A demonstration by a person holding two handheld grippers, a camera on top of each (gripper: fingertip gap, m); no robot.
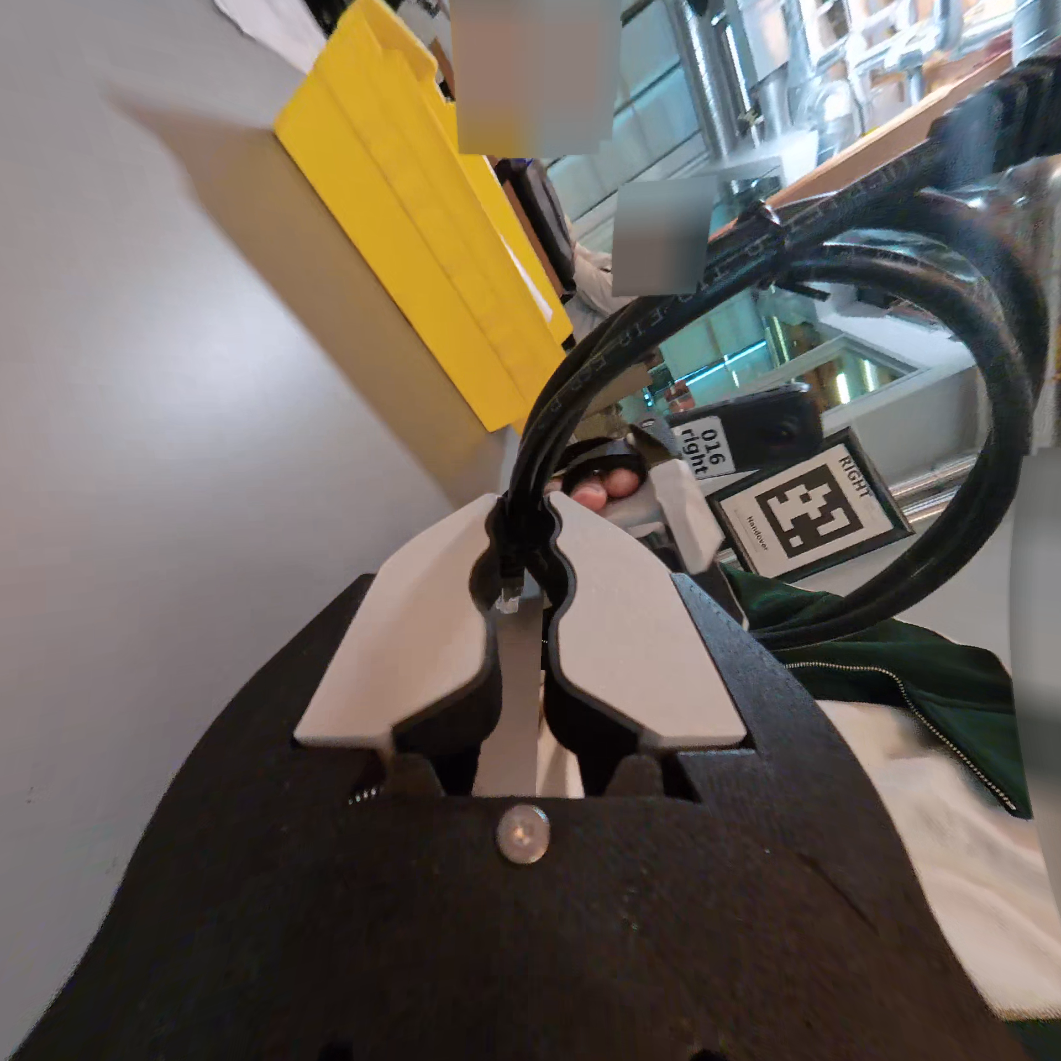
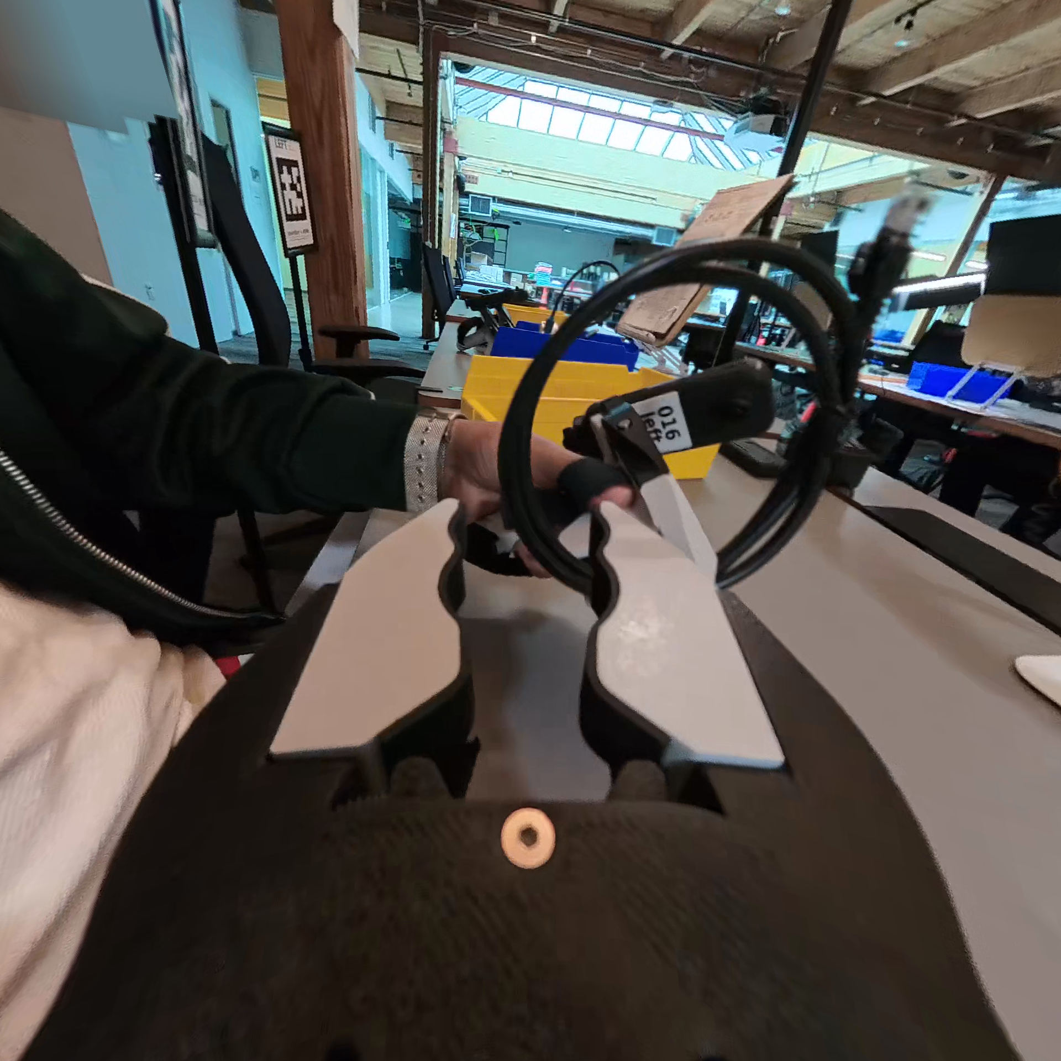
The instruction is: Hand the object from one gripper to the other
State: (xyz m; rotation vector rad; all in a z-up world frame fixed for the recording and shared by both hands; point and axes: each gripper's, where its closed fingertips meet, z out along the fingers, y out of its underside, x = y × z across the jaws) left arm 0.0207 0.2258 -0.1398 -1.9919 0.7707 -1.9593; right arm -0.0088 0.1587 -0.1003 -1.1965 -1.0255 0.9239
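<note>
While left tool (image 1: 523,519) clamps coiled black cable (image 1: 815,367), right tool (image 2: 525,534) gapes empty — bare table (image 2: 861,631) beyond; yellow bin (image 2: 574,390) near.

Black cable (image 1: 580,367), pale grey fingers (image 1: 425,620), yellow bin (image 1: 413,218), blue bin (image 2: 551,343), black-and-white checker marker (image 1: 804,511), beige counter (image 2: 861,631).

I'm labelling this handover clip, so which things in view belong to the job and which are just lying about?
Part of the job:
- coiled black cable, clamped in the left hand-held gripper
- right hand-held gripper, open, nothing between its fingers

Just lying about:
- yellow bins
- blue bins
- office chair
- cardboard piece
- table
</note>
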